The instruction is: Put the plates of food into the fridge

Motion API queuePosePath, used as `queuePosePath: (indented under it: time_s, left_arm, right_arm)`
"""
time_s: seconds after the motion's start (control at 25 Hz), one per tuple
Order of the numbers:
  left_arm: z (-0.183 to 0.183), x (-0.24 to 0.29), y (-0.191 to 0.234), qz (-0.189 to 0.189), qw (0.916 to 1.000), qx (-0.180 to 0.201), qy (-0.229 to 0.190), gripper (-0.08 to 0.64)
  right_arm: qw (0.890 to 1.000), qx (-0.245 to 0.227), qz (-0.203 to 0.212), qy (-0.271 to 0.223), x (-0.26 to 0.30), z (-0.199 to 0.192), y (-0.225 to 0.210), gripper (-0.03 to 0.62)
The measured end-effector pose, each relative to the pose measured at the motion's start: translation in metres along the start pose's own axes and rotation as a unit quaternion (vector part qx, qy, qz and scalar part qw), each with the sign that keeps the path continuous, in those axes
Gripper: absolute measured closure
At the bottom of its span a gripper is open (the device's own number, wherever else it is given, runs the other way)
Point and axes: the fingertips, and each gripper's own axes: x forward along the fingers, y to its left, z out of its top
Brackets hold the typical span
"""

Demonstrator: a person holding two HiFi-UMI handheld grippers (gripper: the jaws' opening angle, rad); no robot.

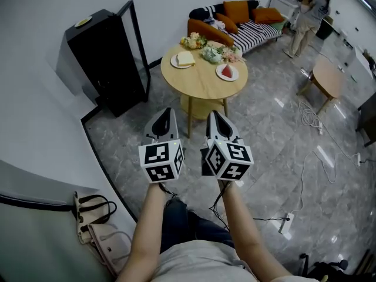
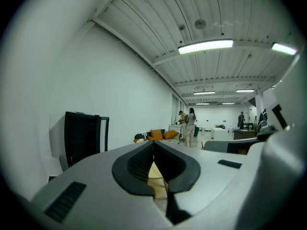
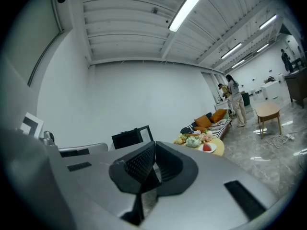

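Forearms: mine from this seat, two bare arms [image 1: 154, 216] reaching up from the bottom edge of the head view, one gripper in each hand.
Left gripper [image 1: 165, 115]: I read its fingers pressed together at the tips in its own view [image 2: 153, 143], with nothing between them; it hangs above the floor, short of the table.
Right gripper [image 1: 213, 116]: the same, fingers closed tip to tip and empty [image 3: 154, 146], just beside the left one.
Floor [image 1: 264, 134]: grey marbled tile, with white cables [image 1: 311, 119] trailing across it on the right.
Fridge [image 1: 108, 57]: tall and black against the white wall, left of the table, its glass door [image 1: 136, 40] swung open; a small yellow thing [image 1: 83, 22] lies on its top.
Sofa [image 1: 255, 29]: striped, with orange cushions, beyond the table's far edge.
Round table [image 1: 202, 84]: pale wood, ahead of both grippers, carrying all the food.
Side table [image 1: 329, 78]: small and wooden, well apart at the right.
Bags [image 1: 97, 225]: two, by the wall at lower left.
Plate with a pale slice [image 1: 184, 59]: at the table's left edge, the side nearest the fridge.
Plate with a red wedge [image 1: 227, 71]: at the table's right edge.
Greens [image 1: 211, 53]: a leafy heap between the two plates, toward the far edge.
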Motion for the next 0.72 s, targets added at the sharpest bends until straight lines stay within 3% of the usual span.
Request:
queuePosePath:
  time_s: [0.28, 0.72]
  left_arm:
    - [-0.006, 0.044, -0.002, -0.026, 0.9996, 0.004, 0.010, 0.552]
    - [-0.007, 0.167, 0.028, -0.063, 0.9974, -0.006, 0.032, 0.552]
  right_arm:
    - [0.999, 0.037, -0.032, -0.005, 0.025, 0.002, -0.041, 0.578]
    - [0.995, 0.051, -0.083, 0.006, 0.127, 0.005, -0.092, 0.578]
